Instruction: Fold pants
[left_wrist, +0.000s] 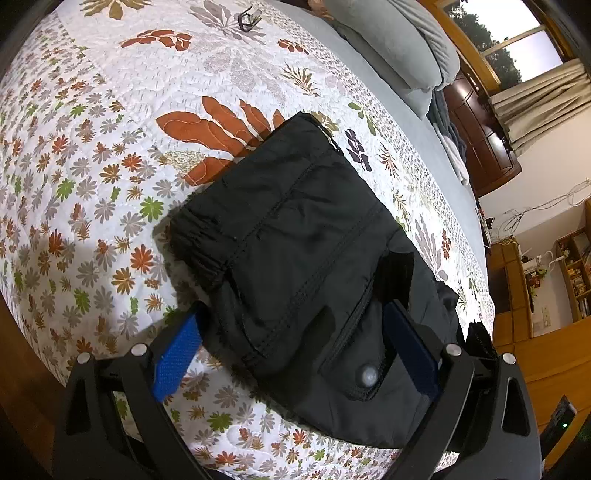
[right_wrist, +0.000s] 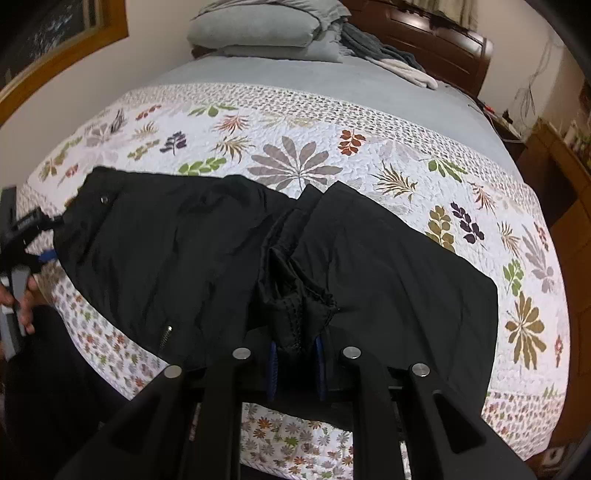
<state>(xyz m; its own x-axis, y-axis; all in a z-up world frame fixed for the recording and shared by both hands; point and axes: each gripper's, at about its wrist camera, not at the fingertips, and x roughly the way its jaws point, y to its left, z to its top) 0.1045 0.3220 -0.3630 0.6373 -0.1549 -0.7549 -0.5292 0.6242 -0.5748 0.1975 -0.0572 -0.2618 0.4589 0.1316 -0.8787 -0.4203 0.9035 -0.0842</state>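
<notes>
Black pants (left_wrist: 295, 266) lie on a floral quilt (left_wrist: 110, 166), partly folded. In the left wrist view my left gripper (left_wrist: 295, 343) is open, its blue pads (left_wrist: 173, 354) spread on either side of the waist end with a snap button (left_wrist: 369, 374). In the right wrist view the pants (right_wrist: 184, 251) stretch across the bed and my right gripper (right_wrist: 295, 358) is shut on a bunched fold of the black fabric (right_wrist: 295, 314) near the crotch. The left gripper (right_wrist: 26, 240) shows at the far left edge of that view, by the waistband.
Grey pillows (right_wrist: 258, 29) and a grey sheet (right_wrist: 332, 85) lie at the head of the bed. A dark wooden headboard (right_wrist: 424, 33) stands behind. Wooden shelves (left_wrist: 569, 273) and cabinets stand beside the bed. A small dark object (left_wrist: 249, 18) lies on the far quilt.
</notes>
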